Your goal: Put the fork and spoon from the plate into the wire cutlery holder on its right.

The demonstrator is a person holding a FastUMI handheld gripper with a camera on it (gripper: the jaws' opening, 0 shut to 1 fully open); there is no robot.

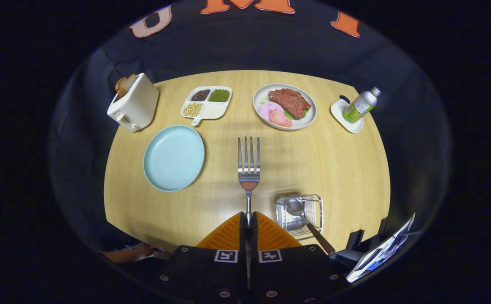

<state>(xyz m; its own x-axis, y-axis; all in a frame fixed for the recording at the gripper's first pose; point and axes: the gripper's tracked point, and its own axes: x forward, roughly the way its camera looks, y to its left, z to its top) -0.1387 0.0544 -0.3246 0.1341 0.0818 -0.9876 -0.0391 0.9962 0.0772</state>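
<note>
My gripper [248, 219] is shut on the handle of a steel fork [249, 162], whose tines point away from me above the wooden table. The light blue plate [174, 157] lies to the left of the fork and holds nothing. The wire cutlery holder [308, 202] stands just right of my fingers. A spoon [297, 209] with a brown handle rests in it, bowl inside, handle leaning out toward me.
At the back of the round wooden table [321, 160] stand a white toaster [135, 106] with bread, a divided dish of beans [206, 104], a plate of meat [284, 106], and a bottle [360, 105] on a white coaster. A hand [133, 252] shows at the near left edge.
</note>
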